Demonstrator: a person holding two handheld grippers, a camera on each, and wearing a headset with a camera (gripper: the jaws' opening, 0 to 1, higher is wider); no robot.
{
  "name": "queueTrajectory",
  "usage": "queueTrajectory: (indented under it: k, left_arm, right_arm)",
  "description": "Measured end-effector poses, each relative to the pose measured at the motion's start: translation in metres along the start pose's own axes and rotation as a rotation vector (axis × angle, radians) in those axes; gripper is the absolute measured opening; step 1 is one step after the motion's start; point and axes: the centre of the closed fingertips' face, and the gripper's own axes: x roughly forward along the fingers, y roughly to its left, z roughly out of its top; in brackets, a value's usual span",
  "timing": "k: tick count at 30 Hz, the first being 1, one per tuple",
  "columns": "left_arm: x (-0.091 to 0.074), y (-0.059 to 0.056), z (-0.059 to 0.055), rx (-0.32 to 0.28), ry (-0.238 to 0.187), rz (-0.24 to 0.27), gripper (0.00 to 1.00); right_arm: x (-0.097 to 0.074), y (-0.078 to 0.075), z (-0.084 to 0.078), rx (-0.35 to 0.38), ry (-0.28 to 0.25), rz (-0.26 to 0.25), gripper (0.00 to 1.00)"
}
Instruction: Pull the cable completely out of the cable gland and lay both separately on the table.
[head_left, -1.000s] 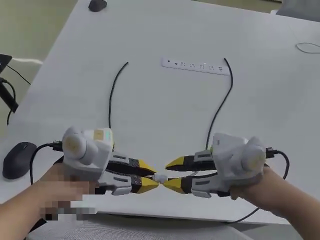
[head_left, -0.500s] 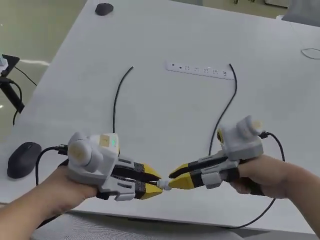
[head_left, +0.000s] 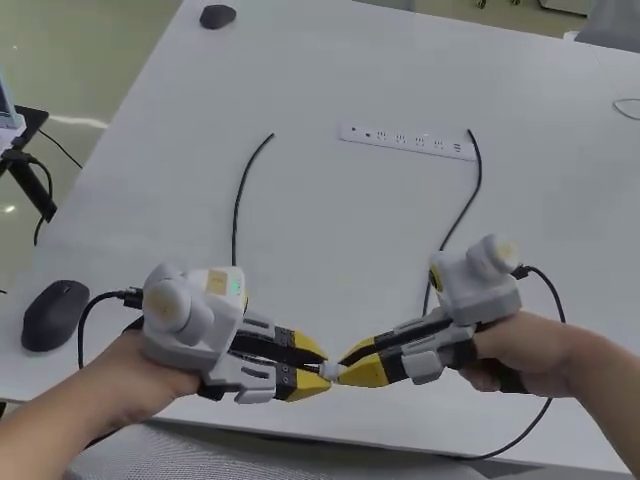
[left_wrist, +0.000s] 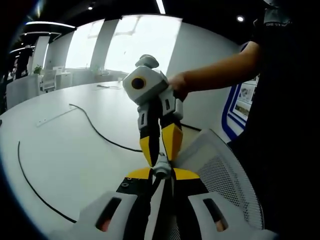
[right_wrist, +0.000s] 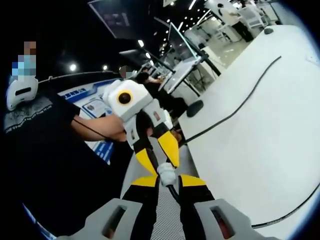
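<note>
midair, cable gland (head_left: 327, 371), power strip (head_left: 405, 141) beyond, mouse (head_left: 55, 313) left

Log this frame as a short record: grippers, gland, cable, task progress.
left gripper: fingers closed on the cable gland
right gripper: fingers closed on the cable, right behind the gland
position: in the air at the near edge of the table
progress: cable not yet out of the gland
on table: power strip, black lead, mouse
</note>
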Motion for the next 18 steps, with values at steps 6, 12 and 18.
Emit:
queueTrajectory:
  k: [6,12,18]
  left_arm:
    - [0.0003,0.0002,-0.0009,-0.002,0.004,0.000,0.15]
    - [-0.0008,0.0010,-0.0029,-0.013,0.008,0.002,0.15]
    - [-0.0039,0.0043,-0.0029,-0.029,0.001,0.009,0.15]
  right_arm:
    - [0.0012,0.0008,-0.0037,-0.017,0.028,0.003,0.09]
    - [0.0045,-0.0007,-0.0039,-0.127,0.054,-0.030,0.08]
    - [0.0056,0.0001,0.0005,-0.340,0.077,-0.142,0.07]
